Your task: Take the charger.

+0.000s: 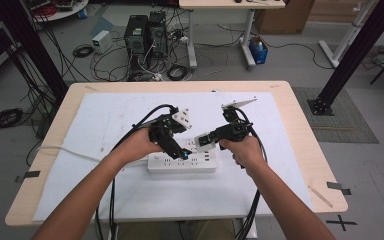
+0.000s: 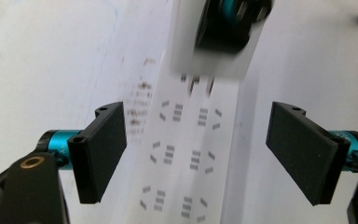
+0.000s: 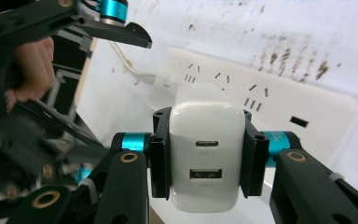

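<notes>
A white power strip (image 1: 166, 164) lies flat on the white mat, between the two hands. My right gripper (image 3: 206, 156) is shut on a white USB charger (image 3: 205, 140), with a black pad on each of its sides and its USB ports facing the camera. In the high view the charger (image 1: 204, 139) hangs just above the strip's right half. The left gripper view looks down the power strip (image 2: 182, 154), and the blurred charger (image 2: 214, 42) shows its prongs over the sockets. My left gripper (image 2: 196, 154) stands open astride the strip, its pads clear of it. It hovers at the strip's middle (image 1: 182, 153).
The white mat (image 1: 105, 120) covers most of the wooden table (image 1: 305, 135) and carries brown stains. The strip's white cord (image 1: 70, 150) runs off to the left edge. Black cables trail from both grippers toward the near edge. On the floor beyond the table are computers and cables.
</notes>
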A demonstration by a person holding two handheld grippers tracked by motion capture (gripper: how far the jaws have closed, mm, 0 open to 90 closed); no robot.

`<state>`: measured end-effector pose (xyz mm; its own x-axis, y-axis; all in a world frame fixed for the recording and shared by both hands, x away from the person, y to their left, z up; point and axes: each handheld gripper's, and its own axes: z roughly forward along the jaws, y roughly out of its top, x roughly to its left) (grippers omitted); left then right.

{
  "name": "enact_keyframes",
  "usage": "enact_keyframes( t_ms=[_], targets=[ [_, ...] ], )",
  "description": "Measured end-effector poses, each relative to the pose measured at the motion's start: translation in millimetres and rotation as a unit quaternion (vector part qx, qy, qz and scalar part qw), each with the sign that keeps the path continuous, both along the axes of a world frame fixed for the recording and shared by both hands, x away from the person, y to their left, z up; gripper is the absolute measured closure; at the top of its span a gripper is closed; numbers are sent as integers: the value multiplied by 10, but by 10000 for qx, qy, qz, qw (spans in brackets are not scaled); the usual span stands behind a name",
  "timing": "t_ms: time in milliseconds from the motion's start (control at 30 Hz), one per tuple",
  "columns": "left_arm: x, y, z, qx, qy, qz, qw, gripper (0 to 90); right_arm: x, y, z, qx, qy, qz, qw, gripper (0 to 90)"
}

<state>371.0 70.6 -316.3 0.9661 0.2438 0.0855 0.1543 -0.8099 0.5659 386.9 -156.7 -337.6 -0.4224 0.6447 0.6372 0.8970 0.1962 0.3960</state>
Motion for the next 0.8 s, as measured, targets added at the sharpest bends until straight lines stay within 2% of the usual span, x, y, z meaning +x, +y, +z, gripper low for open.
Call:
enact_keyframes(
  t_ms=[67, 233, 333, 467, 533, 600, 700, 800],
  targets=[
    [8, 101, 8, 105, 77, 142, 9998, 203, -1, -26, 64, -115, -111, 27, 9999, 623],
    [9, 405, 66, 165, 287, 539, 9980, 203, 3, -159, 185, -450, -353, 51, 9984, 623],
    [-1, 591, 103, 252, 400, 805, 9956, 203, -6, -237, 242, -617, -446, 88, 9971, 623],
    [-40, 835, 144, 372, 521, 1193, 9908, 203, -11, -322, 319, -814, -527, 131, 9952, 623],
    [-49, 888, 149, 433, 507, 1254, 9899, 203, -16, -348, 353, -859, -567, 111, 9946, 623],
    [-83, 1033, 168, 487, 505, 1378, 9880, 203, -24, -369, 388, -881, -593, 104, 9943, 623],
    [-118, 1152, 179, 460, 512, 1482, 9866, 203, -38, -403, 426, -876, -657, 80, 9939, 623],
    [-141, 1233, 178, 536, 483, 1516, 9858, 203, -50, -428, 434, -895, -640, 70, 9939, 623]
  ],
)
